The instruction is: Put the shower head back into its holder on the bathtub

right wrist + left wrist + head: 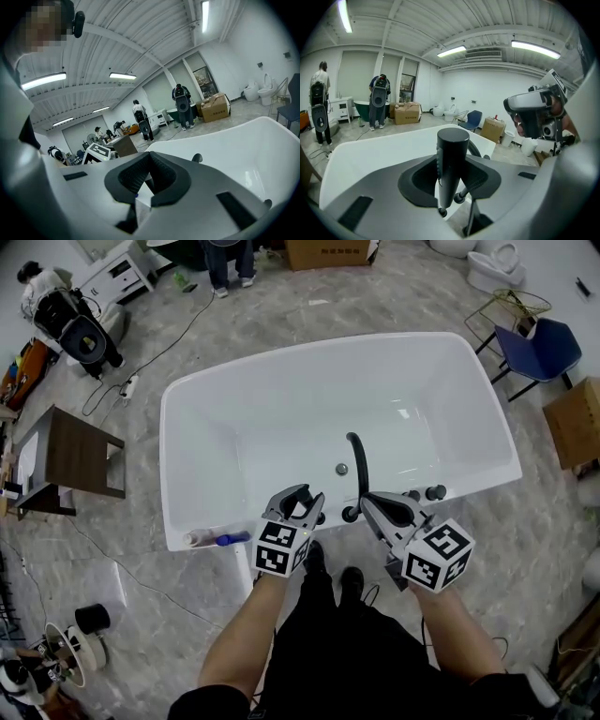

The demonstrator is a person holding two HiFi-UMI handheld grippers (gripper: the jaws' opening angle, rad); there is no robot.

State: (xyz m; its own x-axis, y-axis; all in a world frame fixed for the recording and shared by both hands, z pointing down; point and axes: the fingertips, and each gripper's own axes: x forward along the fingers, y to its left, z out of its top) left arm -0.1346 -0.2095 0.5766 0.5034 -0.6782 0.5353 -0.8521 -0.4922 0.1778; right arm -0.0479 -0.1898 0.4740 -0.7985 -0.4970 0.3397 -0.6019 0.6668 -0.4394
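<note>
The black cylindrical shower head is clamped upright in the half-closed left gripper, just above the white glossy bathtub's near rim. The right gripper is closed on nothing.

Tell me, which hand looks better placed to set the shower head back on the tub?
Left. The left gripper grips the black shower head upright between its jaws, close above the bathtub's near rim. The right gripper has its jaws together on nothing.

Nothing legible anywhere; only faint dark print on the brown cardboard box at top centre, too small to read.
</note>
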